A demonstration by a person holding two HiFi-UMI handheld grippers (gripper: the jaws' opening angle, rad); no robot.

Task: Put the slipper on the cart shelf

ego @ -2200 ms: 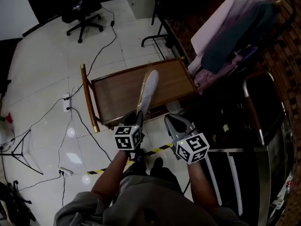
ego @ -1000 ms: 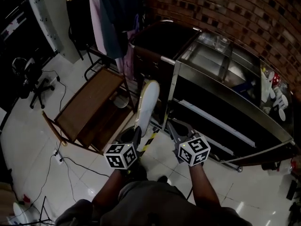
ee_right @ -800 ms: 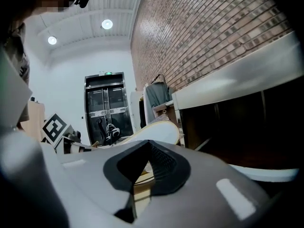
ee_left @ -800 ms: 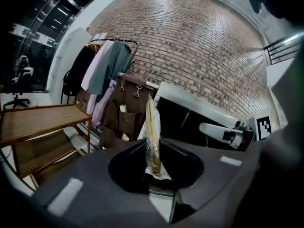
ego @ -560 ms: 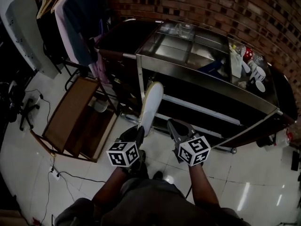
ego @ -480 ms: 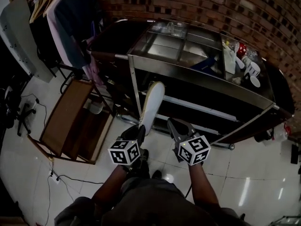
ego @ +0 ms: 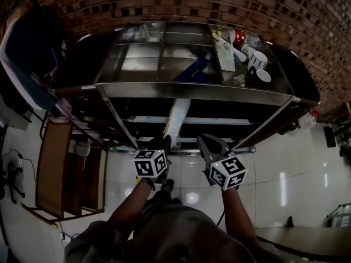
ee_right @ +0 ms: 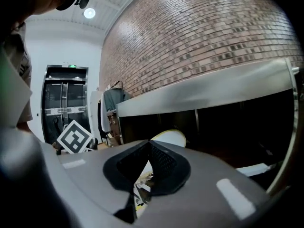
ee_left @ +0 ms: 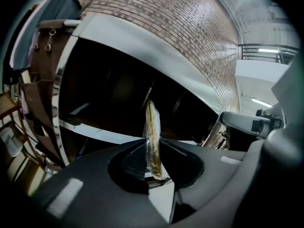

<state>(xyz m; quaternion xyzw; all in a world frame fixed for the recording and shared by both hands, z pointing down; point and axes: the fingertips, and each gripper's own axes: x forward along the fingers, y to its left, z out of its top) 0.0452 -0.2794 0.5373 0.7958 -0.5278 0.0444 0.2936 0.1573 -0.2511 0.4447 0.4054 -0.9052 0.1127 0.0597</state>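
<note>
A pale slipper (ego: 176, 119) stands up from my left gripper (ego: 164, 142), which is shut on its heel end. Its toe reaches under the top rim of the steel cart (ego: 192, 91), over the pale shelf rail (ego: 219, 121). In the left gripper view the slipper (ee_left: 152, 122) shows edge-on, pinched between the pads of the left gripper (ee_left: 152, 145), with the dark cart opening (ee_left: 118, 89) behind it. My right gripper (ego: 202, 141) hangs beside it, shut and empty. The right gripper view shows the right gripper (ee_right: 149, 144) with the slipper toe (ee_right: 171, 137) just past it.
Cups and small items (ego: 255, 64) fill the cart's top compartments. A wooden trolley (ego: 52, 169) stands on the floor at the left, with hanging clothes (ego: 22, 64) above it. A brick wall (ego: 219, 4) runs behind the cart. White floor tiles (ego: 285, 179) lie to the right.
The view has swung from the wooden trolley to the steel cart, which now lies straight ahead. The slipper's toe has gone under the cart's top rim. Both grippers keep their hold.
</note>
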